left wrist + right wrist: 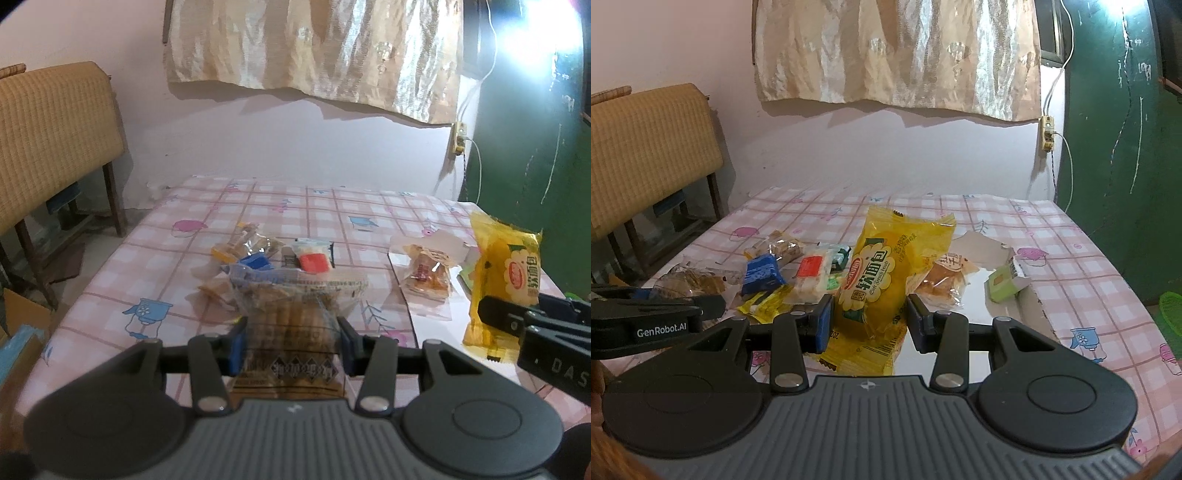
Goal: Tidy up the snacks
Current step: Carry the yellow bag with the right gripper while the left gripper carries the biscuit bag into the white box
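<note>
My left gripper (pixel 291 343) is shut on a clear packet of brown biscuits (pixel 295 317), held above the table. My right gripper (pixel 870 317) is shut on a yellow soft-bread packet (pixel 882 280), which also shows in the left wrist view (pixel 506 284), held upright. A pile of small snacks lies on the pink checked tablecloth (pixel 1071 251): a blue packet (pixel 761 273), a red-and-white packet (pixel 812 273), a small yellow sachet (pixel 768 302). A clear bag with a bun (pixel 942 284) lies right of the yellow packet.
A small green-and-white box (pixel 1006 282) lies open at the right on a white sheet (pixel 979 243). A woven chair (pixel 646 147) stands at the left by the pink wall. A green door (pixel 1115 166) is at the right. A cardboard box (pixel 22 332) sits beside the table's left edge.
</note>
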`<state>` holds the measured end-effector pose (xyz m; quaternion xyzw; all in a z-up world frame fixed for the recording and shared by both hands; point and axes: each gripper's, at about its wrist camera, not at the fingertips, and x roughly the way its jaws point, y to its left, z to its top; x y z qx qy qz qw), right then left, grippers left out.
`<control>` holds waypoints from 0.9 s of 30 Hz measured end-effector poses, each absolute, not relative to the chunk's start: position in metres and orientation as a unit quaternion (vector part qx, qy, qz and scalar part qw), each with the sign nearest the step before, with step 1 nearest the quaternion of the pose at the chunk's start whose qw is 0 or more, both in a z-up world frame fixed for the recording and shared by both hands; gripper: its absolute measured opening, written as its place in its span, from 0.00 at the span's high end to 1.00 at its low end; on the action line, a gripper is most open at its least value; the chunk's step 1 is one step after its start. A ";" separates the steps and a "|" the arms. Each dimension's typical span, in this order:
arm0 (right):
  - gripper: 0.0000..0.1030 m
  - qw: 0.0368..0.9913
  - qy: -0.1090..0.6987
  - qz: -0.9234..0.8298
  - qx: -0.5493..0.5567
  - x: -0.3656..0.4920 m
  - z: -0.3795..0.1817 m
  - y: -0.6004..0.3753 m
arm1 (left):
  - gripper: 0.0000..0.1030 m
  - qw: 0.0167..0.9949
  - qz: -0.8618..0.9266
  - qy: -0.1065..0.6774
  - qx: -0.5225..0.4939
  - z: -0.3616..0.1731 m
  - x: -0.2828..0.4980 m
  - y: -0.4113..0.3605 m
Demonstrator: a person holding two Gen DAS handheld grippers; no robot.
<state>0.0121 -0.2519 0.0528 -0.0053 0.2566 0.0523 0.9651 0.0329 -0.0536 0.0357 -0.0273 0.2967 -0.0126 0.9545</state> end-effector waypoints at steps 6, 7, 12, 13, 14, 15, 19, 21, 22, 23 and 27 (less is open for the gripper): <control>0.51 0.967 0.252 0.043 -0.006 0.011 0.054 -0.254 | 0.55 0.954 -0.024 0.297 -0.021 0.036 0.035 -0.063; 0.51 0.967 0.251 0.040 -0.007 0.010 0.055 -0.254 | 0.55 0.954 -0.025 0.297 -0.020 0.036 0.035 -0.065; 0.51 0.968 0.249 0.030 -0.004 0.010 0.055 -0.257 | 0.55 0.954 -0.033 0.298 -0.016 0.037 0.037 -0.074; 0.51 0.968 0.249 0.027 -0.004 0.010 0.055 -0.257 | 0.55 0.954 -0.035 0.298 -0.015 0.036 0.038 -0.076; 0.51 0.968 0.248 0.025 -0.005 0.010 0.055 -0.258 | 0.55 0.954 -0.037 0.299 -0.015 0.036 0.038 -0.078; 0.51 0.968 0.248 0.023 -0.004 0.010 0.055 -0.259 | 0.55 0.953 -0.039 0.299 -0.014 0.036 0.039 -0.080; 0.51 0.969 0.247 0.015 -0.001 0.010 0.055 -0.262 | 0.55 0.953 -0.047 0.300 -0.012 0.036 0.041 -0.087; 0.51 0.969 0.247 0.010 -0.001 0.010 0.055 -0.263 | 0.55 0.953 -0.051 0.299 -0.010 0.037 0.043 -0.091; 0.51 0.969 0.247 0.008 0.000 0.010 0.055 -0.264 | 0.55 0.953 -0.054 0.299 -0.010 0.037 0.044 -0.093; 0.51 0.969 0.247 0.006 0.001 0.010 0.055 -0.264 | 0.55 0.952 -0.055 0.300 -0.009 0.037 0.044 -0.095; 0.51 0.970 0.245 -0.006 0.003 0.011 0.055 -0.269 | 0.55 0.952 -0.064 0.300 -0.007 0.037 0.047 -0.103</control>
